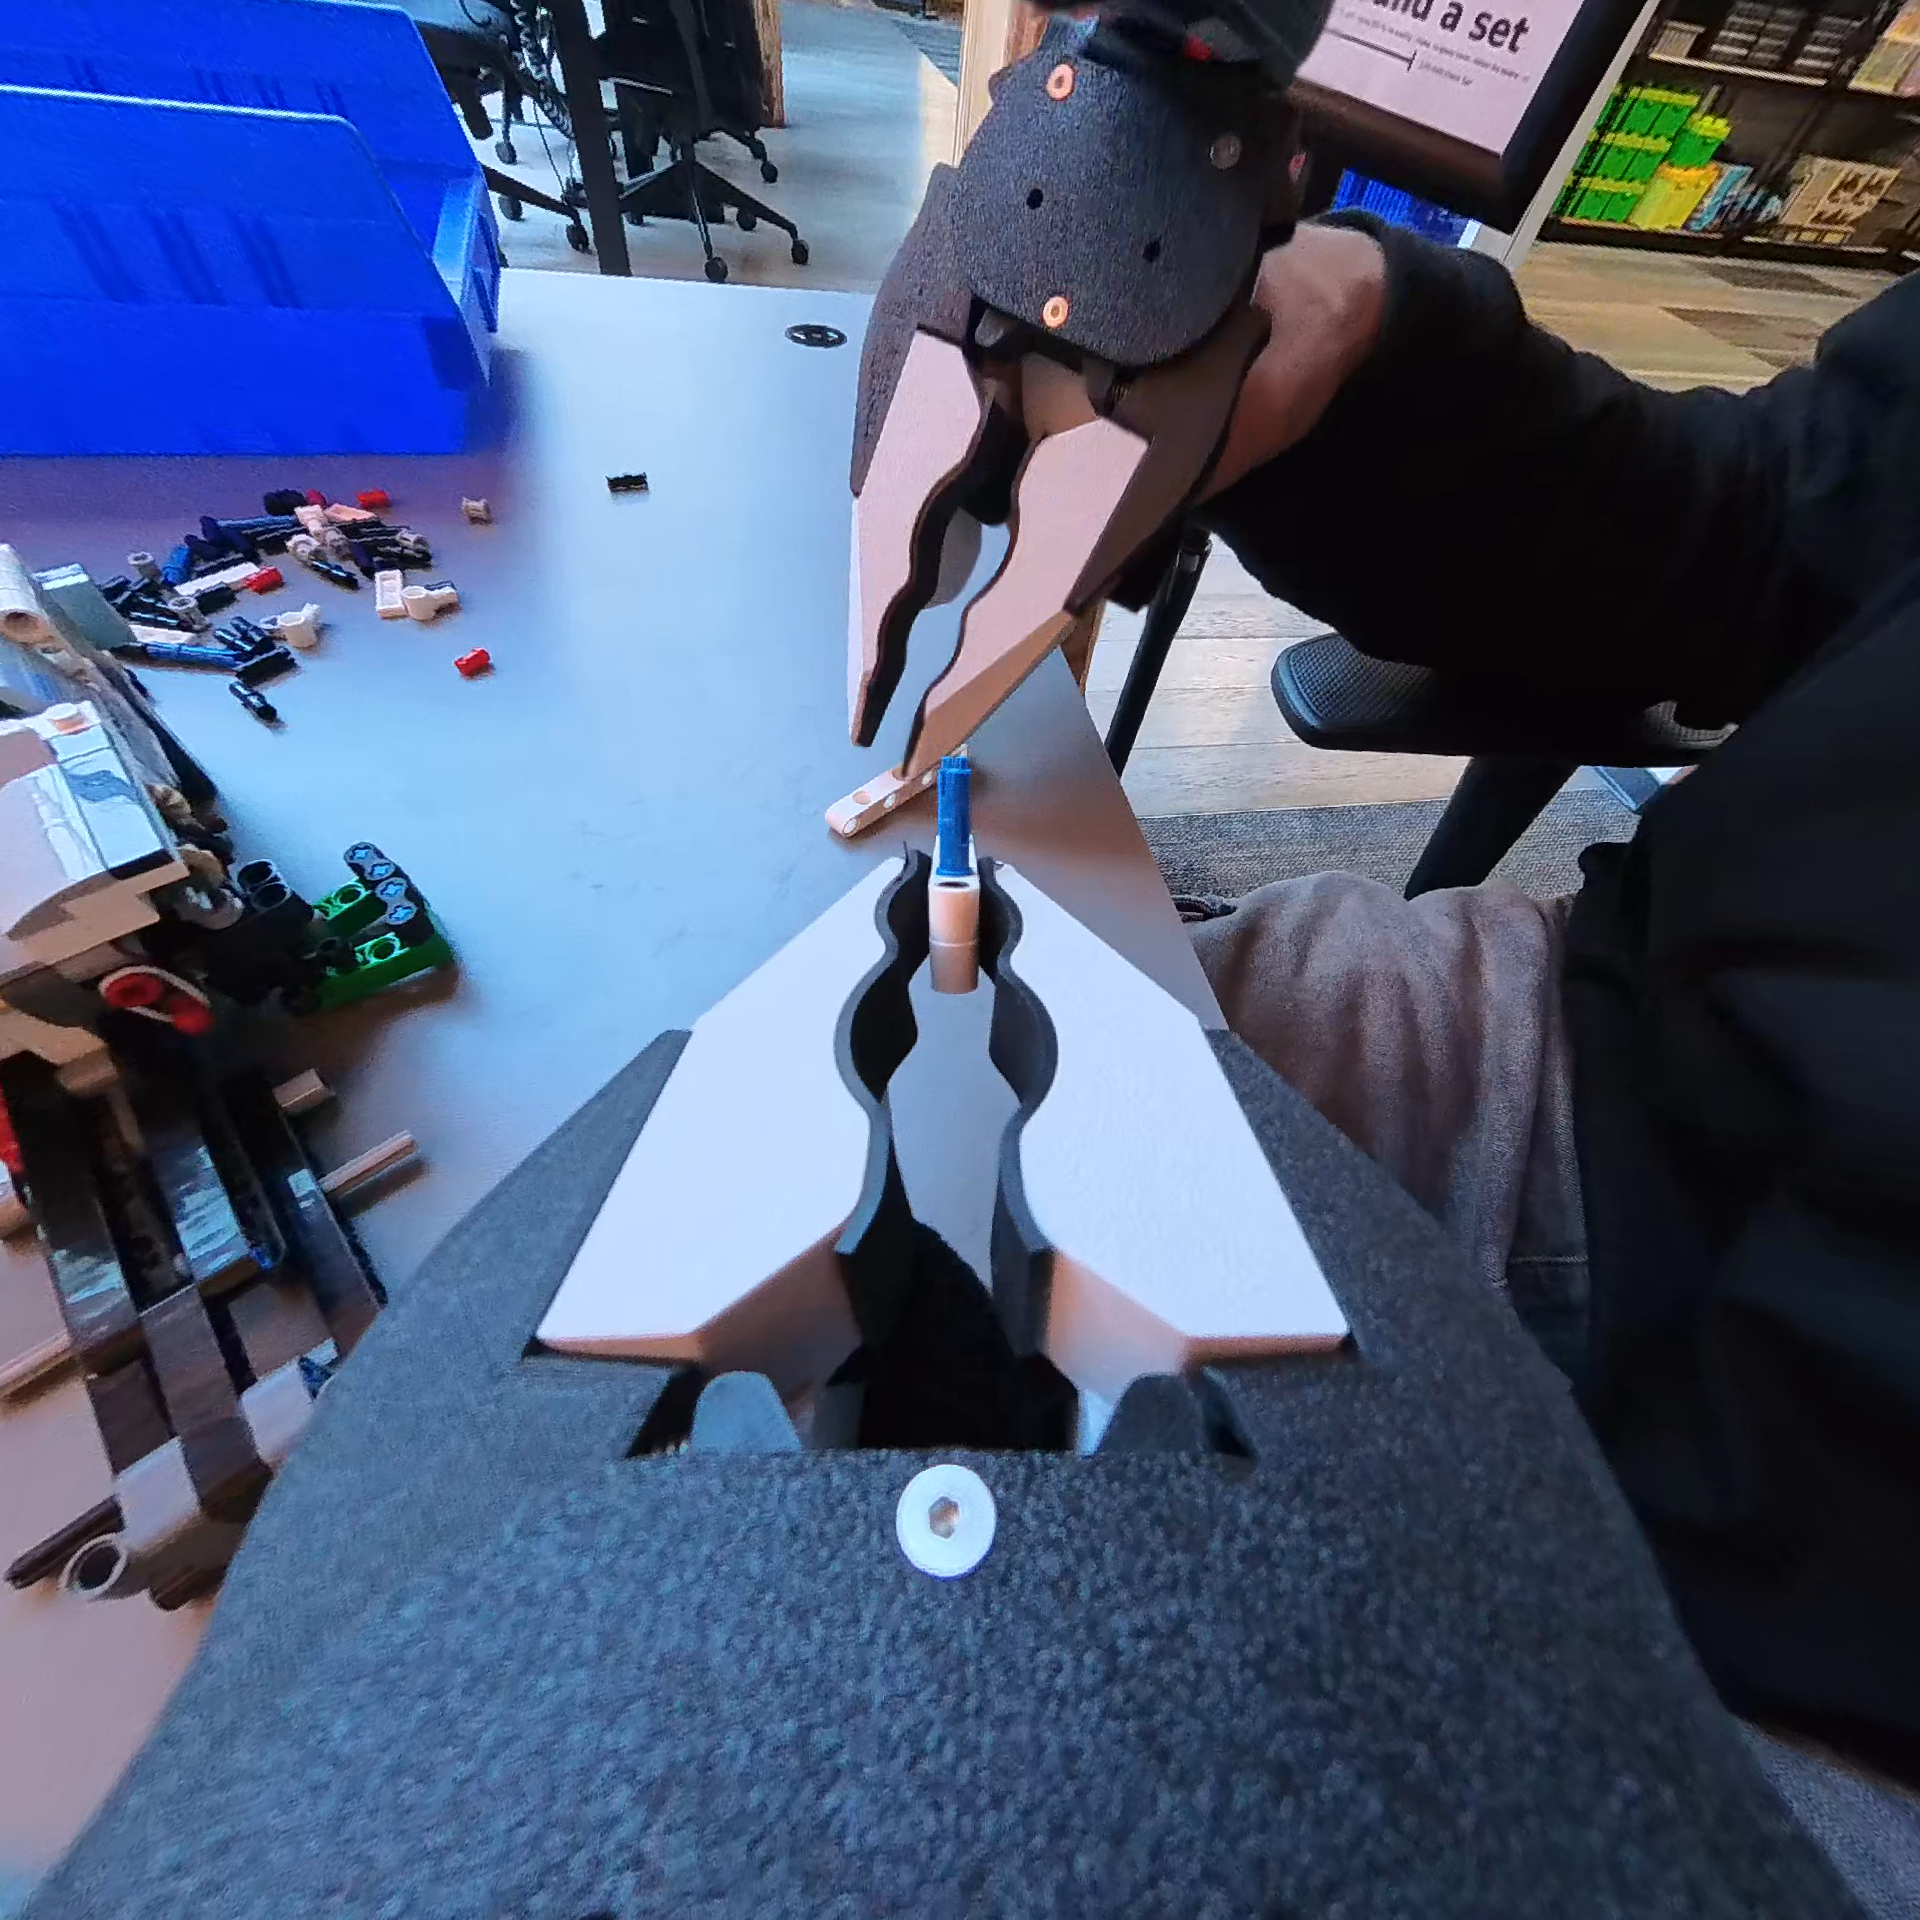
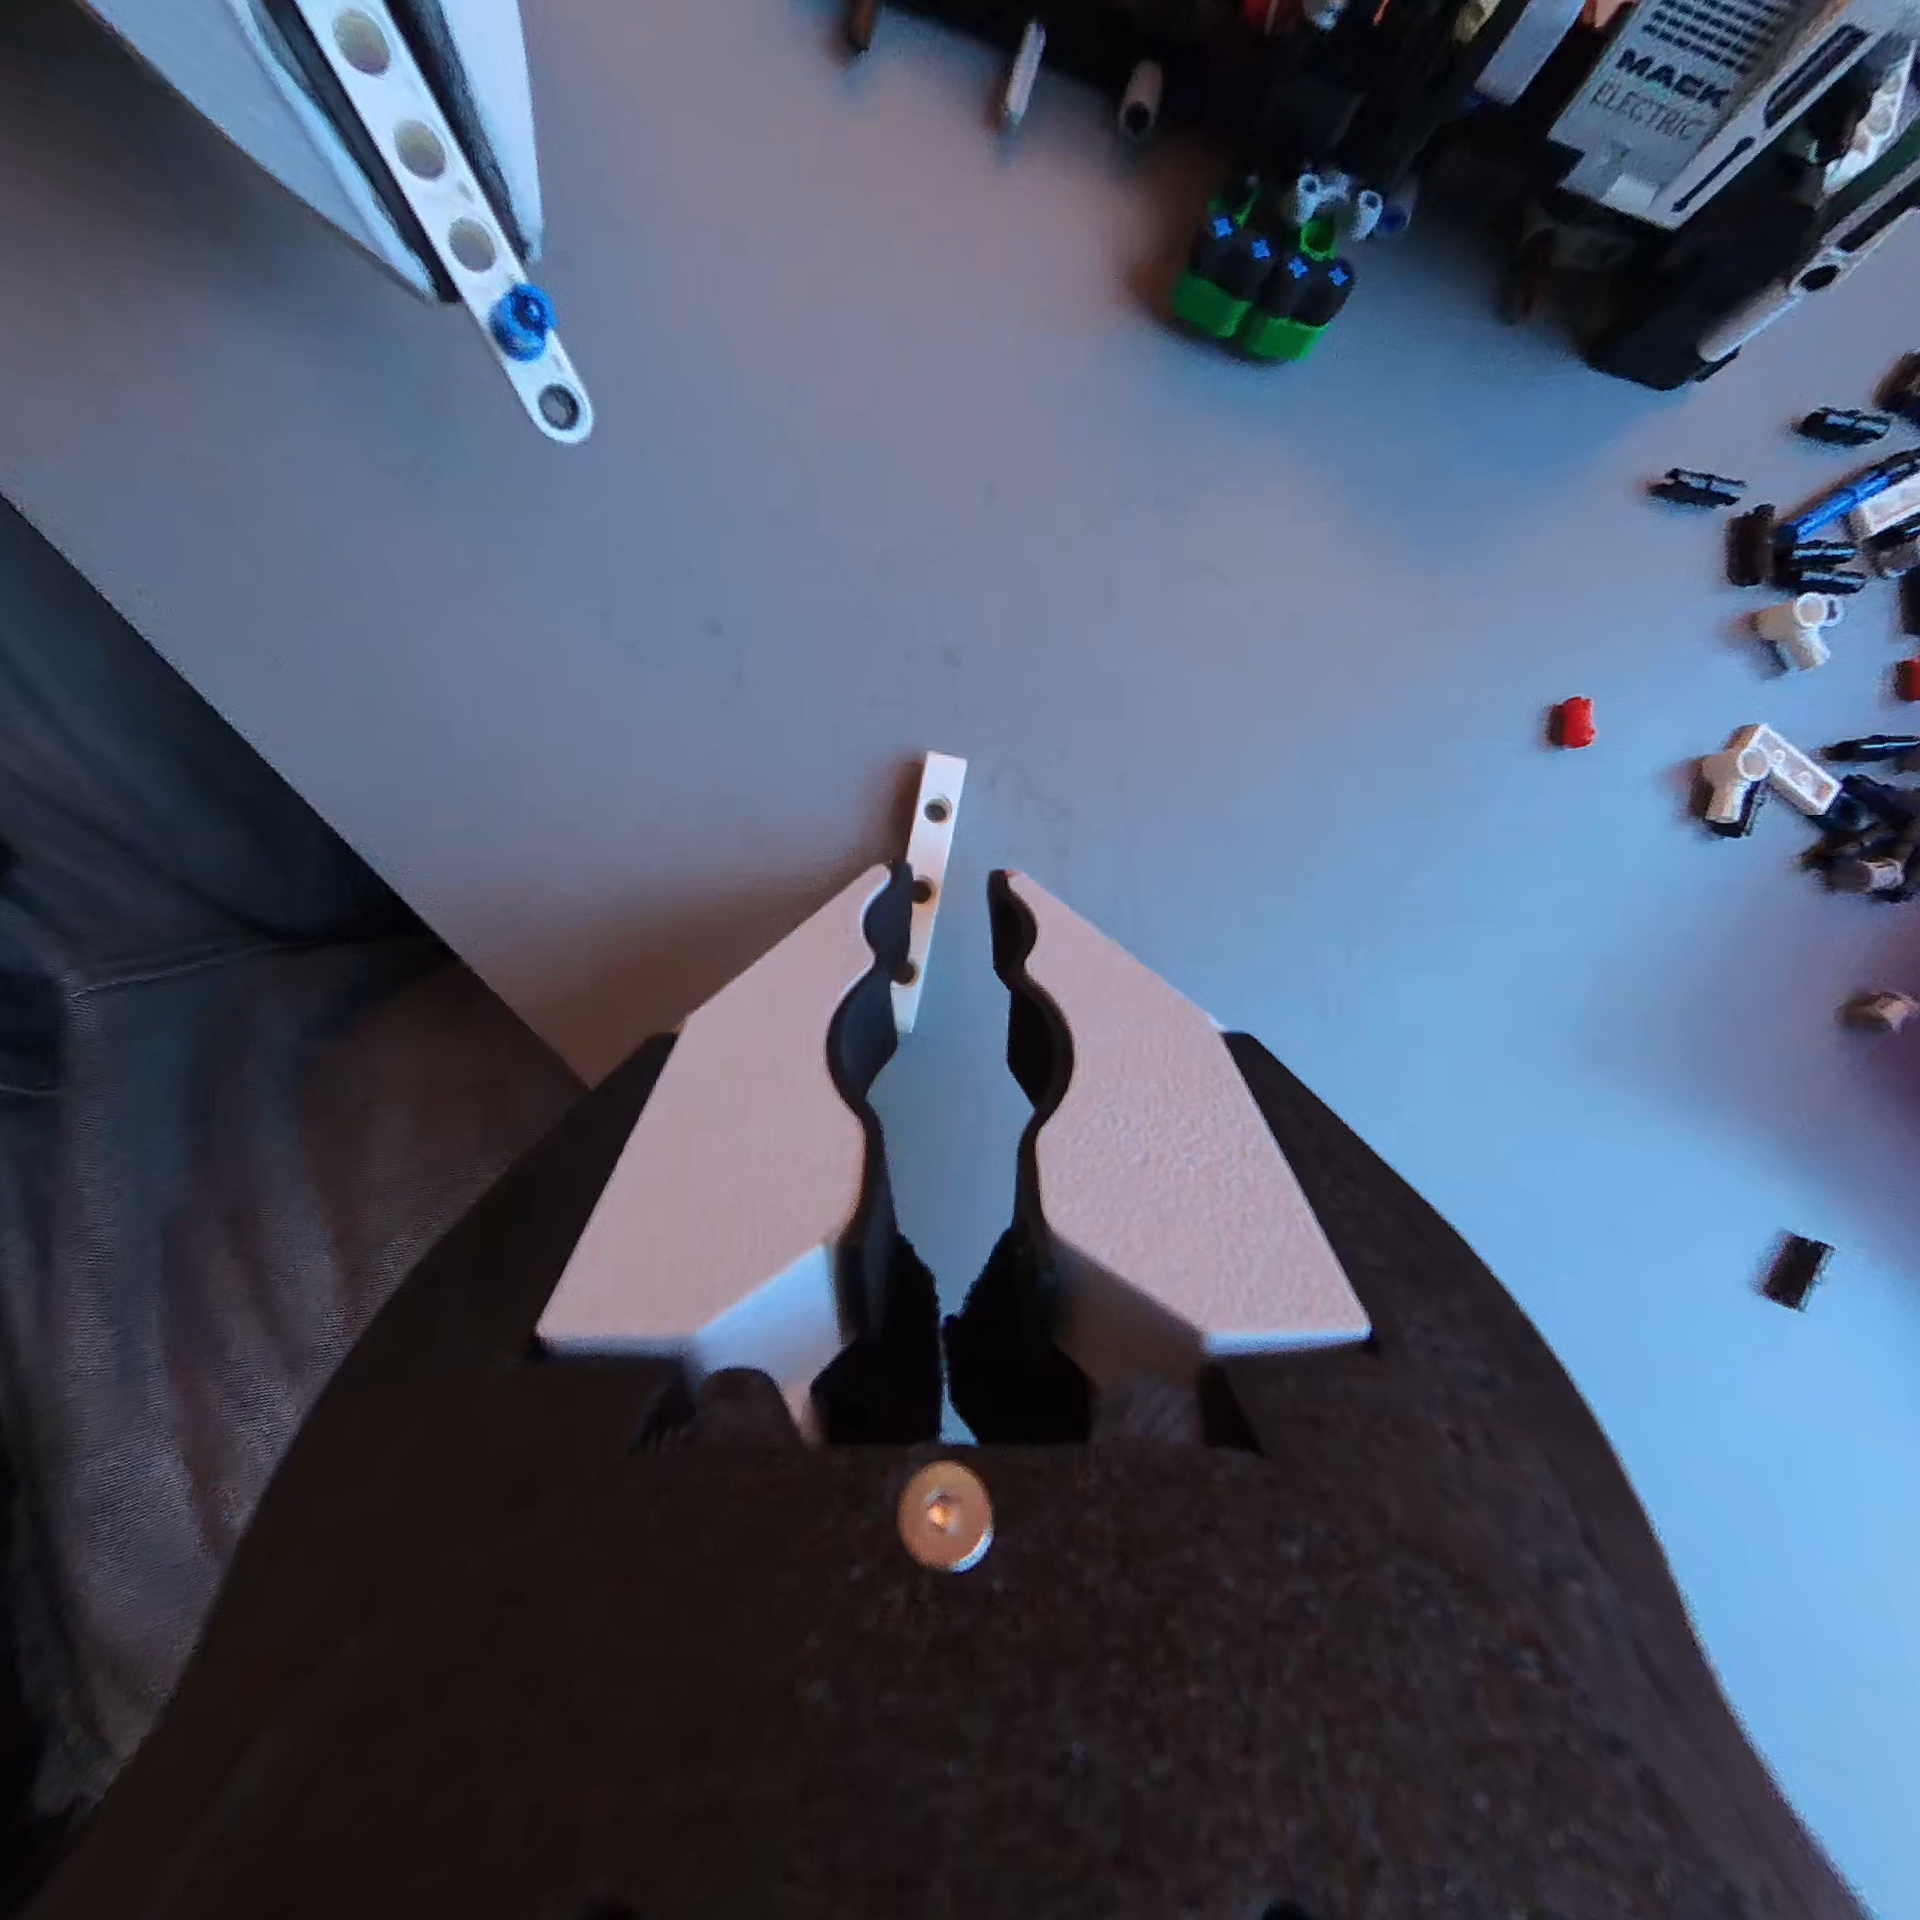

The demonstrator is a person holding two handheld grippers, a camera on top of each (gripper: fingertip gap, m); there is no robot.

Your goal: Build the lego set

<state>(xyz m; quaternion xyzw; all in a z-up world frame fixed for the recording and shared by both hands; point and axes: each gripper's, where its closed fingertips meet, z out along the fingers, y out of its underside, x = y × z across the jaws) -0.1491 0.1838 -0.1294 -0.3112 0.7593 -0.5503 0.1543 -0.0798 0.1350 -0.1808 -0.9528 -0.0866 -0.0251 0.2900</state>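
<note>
Clamped in my left gripper [image 1: 948, 883], white beam [image 1: 954, 935] presents its blue pin [image 1: 952, 821] outward for mating; beyond it, my right gripper [image 2: 945, 883], spread, straddles another white beam [image 2: 932, 883] on the table [image 2: 1247, 831].

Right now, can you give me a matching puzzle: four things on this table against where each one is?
1 blue pin
2 small red connector
3 blue bin
4 short white beam

A far end of the table
B between the open right tool's fingers
C lying by itself
D in the long white beam the left tool grips

Pairs: 1-D, 2-C, 3-A, 4-B
</note>
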